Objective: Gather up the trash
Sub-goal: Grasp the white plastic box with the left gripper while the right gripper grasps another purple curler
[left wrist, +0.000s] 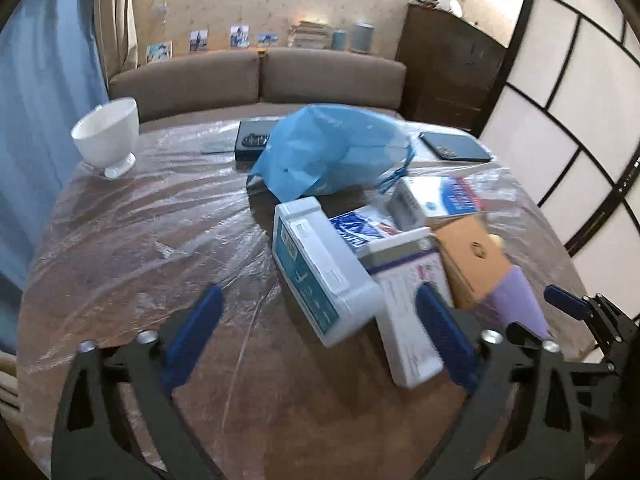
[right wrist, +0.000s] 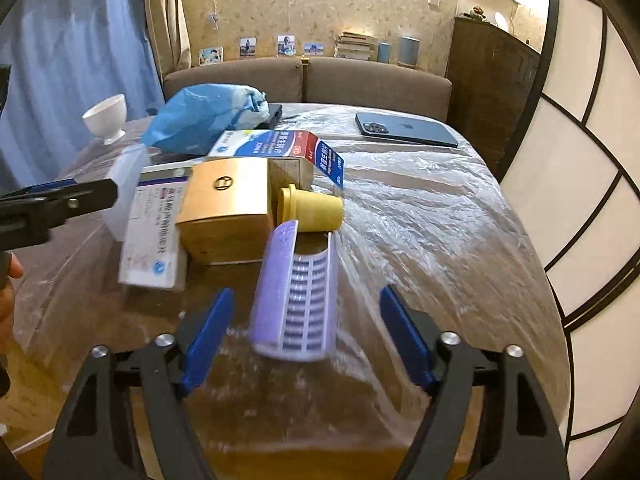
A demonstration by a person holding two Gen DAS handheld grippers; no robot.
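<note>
A living room with a brown sofa is seen behind a table [right wrist: 420, 216] wrapped in clear film. In the right wrist view the right gripper [right wrist: 306, 336] is seen at the bottom of the frame, jaws apart and holding nothing. Just above them, at lower centre, lies the purple tray [right wrist: 294, 292], its long axis running up the frame in line with the fingers; this hand is judged the nearer. Beyond it a yellow cup [right wrist: 314, 210] and boxes [right wrist: 226, 212] are piled, with the blue bag [right wrist: 204, 118] at upper left. The left gripper [left wrist: 320, 340] is likewise open and empty, the pile at its right.
</note>
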